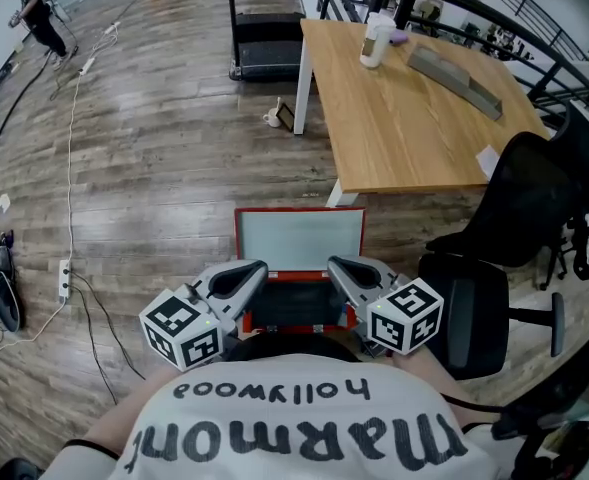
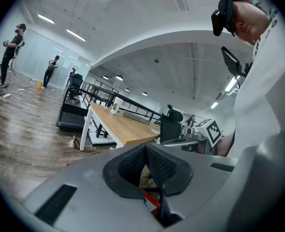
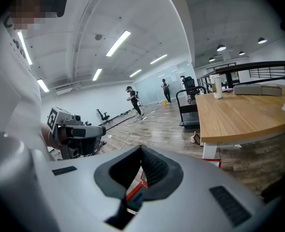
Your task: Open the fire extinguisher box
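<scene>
A red fire extinguisher box (image 1: 299, 211) with a pale panel sits on the wooden floor just in front of me. Its nearer part is dark and framed in red. My left gripper (image 1: 262, 268) and right gripper (image 1: 332, 264) point at the box's near red edge from either side, close together. In the left gripper view the left gripper (image 2: 145, 147) has its ribbed pads meeting, with a strip of the red box (image 2: 152, 202) showing below them. In the right gripper view the right gripper (image 3: 141, 150) is shut too, above a red edge of the box (image 3: 132, 192). I cannot tell whether either grips it.
A wooden desk (image 1: 404, 98) stands behind the box, with a bottle (image 1: 376, 40) on it. A black office chair (image 1: 514, 218) is close at the right. A treadmill (image 1: 264, 38), a mug (image 1: 273, 118) and floor cables with a power strip (image 1: 64, 278) lie farther off. A person (image 1: 34, 13) stands far left.
</scene>
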### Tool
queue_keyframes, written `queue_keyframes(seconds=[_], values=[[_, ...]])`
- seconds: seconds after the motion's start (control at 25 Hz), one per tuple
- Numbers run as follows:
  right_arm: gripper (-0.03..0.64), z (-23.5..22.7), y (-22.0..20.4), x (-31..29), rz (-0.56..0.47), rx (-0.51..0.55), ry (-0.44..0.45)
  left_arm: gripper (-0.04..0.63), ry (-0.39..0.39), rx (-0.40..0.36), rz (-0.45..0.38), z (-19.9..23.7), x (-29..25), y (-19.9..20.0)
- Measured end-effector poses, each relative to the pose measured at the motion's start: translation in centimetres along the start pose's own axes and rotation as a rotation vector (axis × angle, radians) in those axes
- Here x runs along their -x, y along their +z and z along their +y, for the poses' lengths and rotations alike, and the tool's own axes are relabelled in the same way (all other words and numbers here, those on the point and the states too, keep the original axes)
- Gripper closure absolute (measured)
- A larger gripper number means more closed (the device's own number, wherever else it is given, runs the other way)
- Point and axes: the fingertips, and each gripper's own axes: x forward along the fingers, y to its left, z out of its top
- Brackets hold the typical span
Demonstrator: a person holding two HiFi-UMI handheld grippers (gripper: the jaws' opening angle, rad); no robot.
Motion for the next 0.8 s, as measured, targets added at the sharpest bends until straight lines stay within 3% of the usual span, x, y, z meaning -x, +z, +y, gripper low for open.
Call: queue_keyframes(seconds=[0.8], values=[[0.607, 0.28, 0.36, -0.19, -0.007, 0.031, 0.025, 0.589, 0.028, 0.009, -0.015, -0.09, 0.19, -0.01]])
